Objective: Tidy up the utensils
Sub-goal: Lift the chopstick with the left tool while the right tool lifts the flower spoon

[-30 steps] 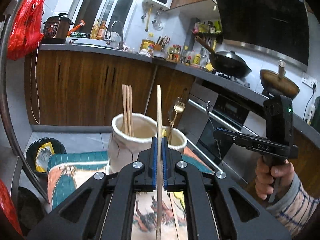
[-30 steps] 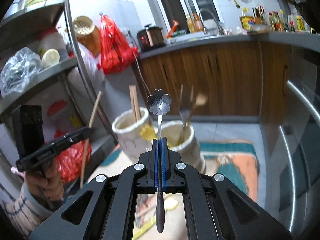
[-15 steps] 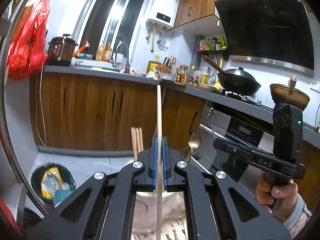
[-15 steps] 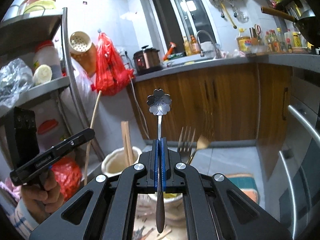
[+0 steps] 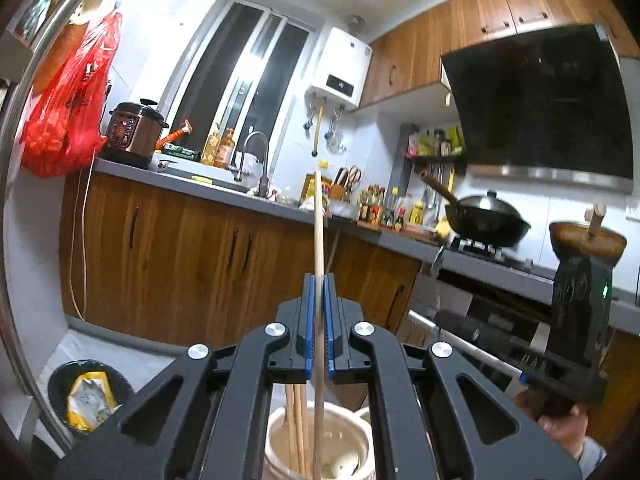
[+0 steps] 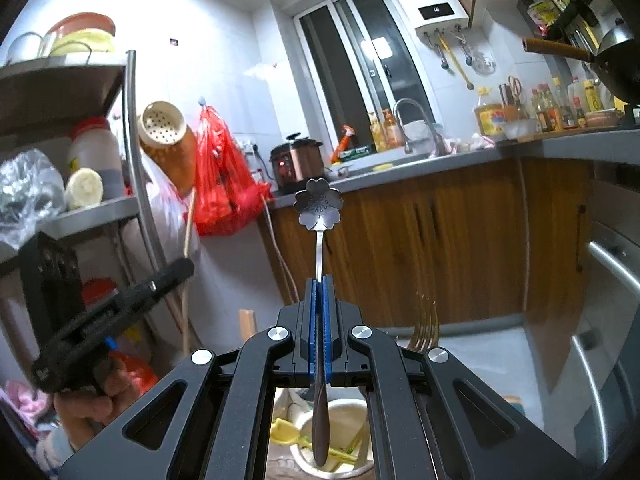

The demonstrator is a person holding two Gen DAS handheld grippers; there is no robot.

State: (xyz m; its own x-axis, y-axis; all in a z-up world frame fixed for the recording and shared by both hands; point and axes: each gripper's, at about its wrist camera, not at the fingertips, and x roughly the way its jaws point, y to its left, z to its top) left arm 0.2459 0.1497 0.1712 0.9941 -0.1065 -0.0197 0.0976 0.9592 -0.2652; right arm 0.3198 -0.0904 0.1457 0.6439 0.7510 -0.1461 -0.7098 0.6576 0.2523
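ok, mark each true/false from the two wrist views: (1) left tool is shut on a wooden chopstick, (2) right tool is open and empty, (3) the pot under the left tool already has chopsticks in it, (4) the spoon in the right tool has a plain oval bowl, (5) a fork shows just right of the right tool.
1. True: the left tool is shut on a single wooden chopstick.
2. False: the right tool is shut on a metal spoon.
3. True: the pot holds several chopsticks.
4. False: its bowl is flower-shaped.
5. True: the fork has its tines up there.
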